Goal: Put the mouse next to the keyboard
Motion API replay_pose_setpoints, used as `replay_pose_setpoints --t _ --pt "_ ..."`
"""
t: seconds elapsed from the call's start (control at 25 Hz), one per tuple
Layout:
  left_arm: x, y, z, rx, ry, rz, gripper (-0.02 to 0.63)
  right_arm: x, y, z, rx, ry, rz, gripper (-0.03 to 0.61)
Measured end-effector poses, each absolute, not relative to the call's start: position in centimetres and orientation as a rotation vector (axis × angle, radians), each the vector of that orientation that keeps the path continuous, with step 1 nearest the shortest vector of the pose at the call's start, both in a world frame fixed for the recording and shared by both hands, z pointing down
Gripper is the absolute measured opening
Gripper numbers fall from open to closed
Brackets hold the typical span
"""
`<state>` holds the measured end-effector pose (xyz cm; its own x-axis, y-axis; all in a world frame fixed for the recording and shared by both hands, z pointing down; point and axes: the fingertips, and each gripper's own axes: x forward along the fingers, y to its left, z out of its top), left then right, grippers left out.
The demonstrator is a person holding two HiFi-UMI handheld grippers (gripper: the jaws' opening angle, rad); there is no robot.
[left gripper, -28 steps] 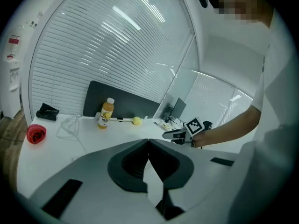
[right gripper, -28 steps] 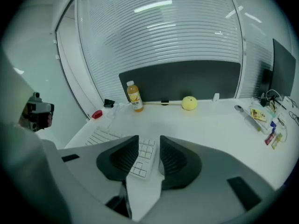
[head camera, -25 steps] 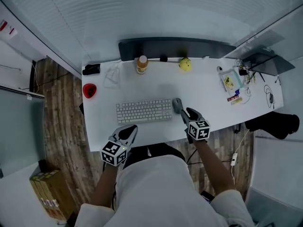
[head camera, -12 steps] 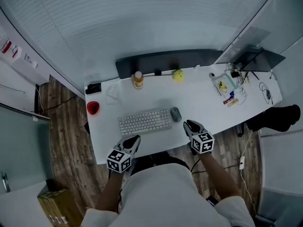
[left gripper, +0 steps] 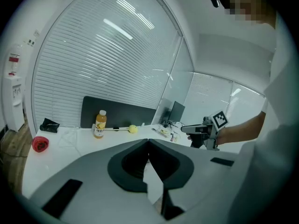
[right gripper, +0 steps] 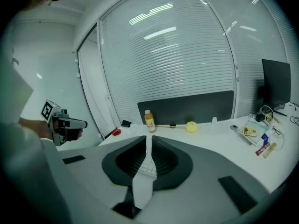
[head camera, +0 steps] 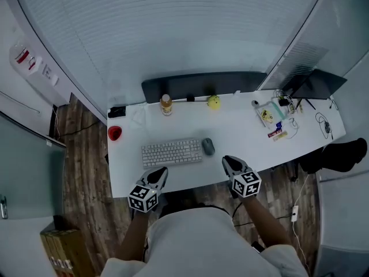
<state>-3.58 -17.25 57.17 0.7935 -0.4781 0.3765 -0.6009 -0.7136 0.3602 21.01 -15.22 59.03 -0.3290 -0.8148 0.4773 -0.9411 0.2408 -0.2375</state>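
Judging by how things lie, the task looks finished: in the head view the mouse [head camera: 208, 146] sits on the white desk [head camera: 245, 133] just beside the right end of the keyboard [head camera: 172, 153], near the middle of the frame, and neither tool touches it. The right gripper [head camera: 230, 164] hangs at the near desk edge, lower right of the mouse and clear of it. Its jaws have just been closing and now stand at a thin slit with nothing between them. The left gripper [head camera: 157, 175] hangs at the lower left, below the keyboard, its jaw tips together and empty. Nothing seems left except perhaps lowering the hands. Only the head view shows the mouse and keyboard together. The right gripper view catches just a few keyboard keys through its slit and no mouse, and the left gripper view shows neither. Each gripper view does show the other gripper held above the desk edge, which the steep overhead angle hardly conveys. They also show the orange juice bottle [head camera: 166, 104] and the yellow ball [head camera: 214, 102] from the side, standing before the dark panel at the desk's far edge.
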Motion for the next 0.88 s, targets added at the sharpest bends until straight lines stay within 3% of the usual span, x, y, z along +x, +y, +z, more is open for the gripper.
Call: replay_pose_setpoints --t 0.88 --pt "1.9 -4.7 53.9 2.491 -1.084 0.318 0.018 26.6 -5.4 56.7 1.515 -2.462 0.681 0.037"
